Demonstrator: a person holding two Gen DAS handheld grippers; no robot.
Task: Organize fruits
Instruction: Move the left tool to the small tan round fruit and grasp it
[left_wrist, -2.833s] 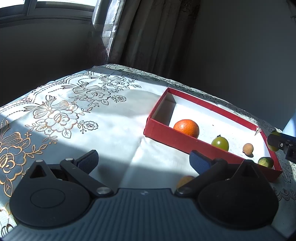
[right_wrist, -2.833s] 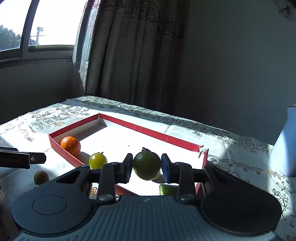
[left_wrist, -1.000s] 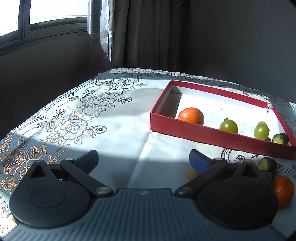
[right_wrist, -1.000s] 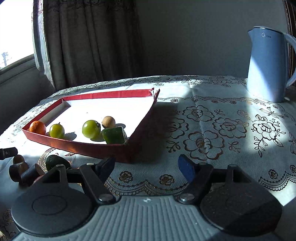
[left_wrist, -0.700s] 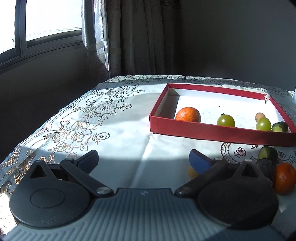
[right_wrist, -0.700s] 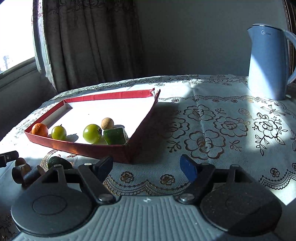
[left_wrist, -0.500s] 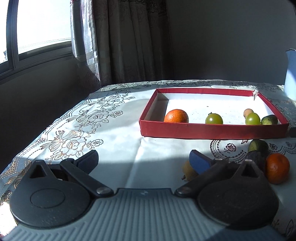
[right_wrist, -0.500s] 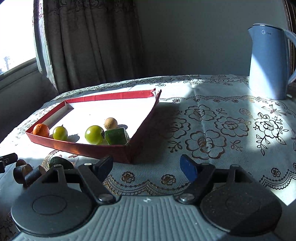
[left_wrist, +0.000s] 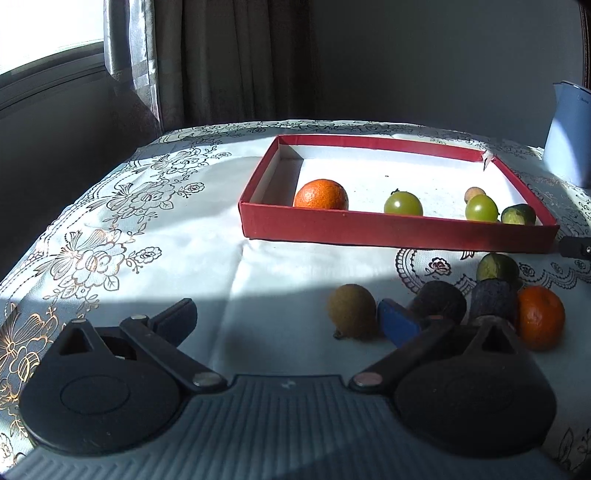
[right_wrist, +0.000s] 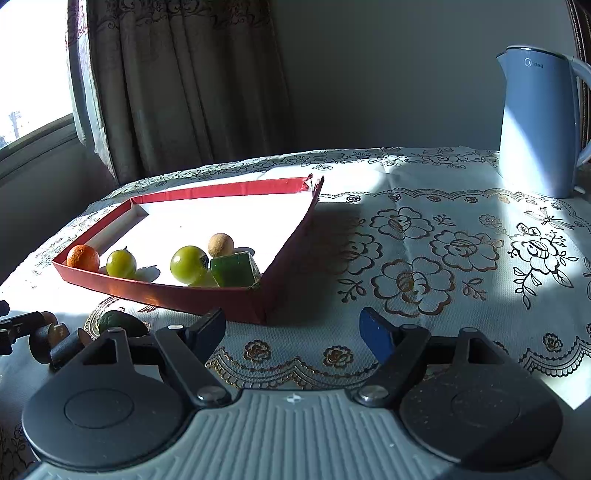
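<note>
The left gripper (left_wrist: 288, 319) hangs unclenched and empty over the tablecloth (left_wrist: 155, 236), with a brown kiwi-like fruit (left_wrist: 352, 311) just inside its right finger. The red tray (left_wrist: 399, 230) lies beyond, toward the table's far edge. Best centre the jaws on that fruit, then close gently. The right gripper (right_wrist: 293, 330) is released too, holding nothing.

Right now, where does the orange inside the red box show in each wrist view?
Left wrist: the orange sits just right of centre, upper half, in the box's near-left corner.
Right wrist: the orange sits far left, mid-height, at the box's left end.
Shared landmark: the red box.
</note>
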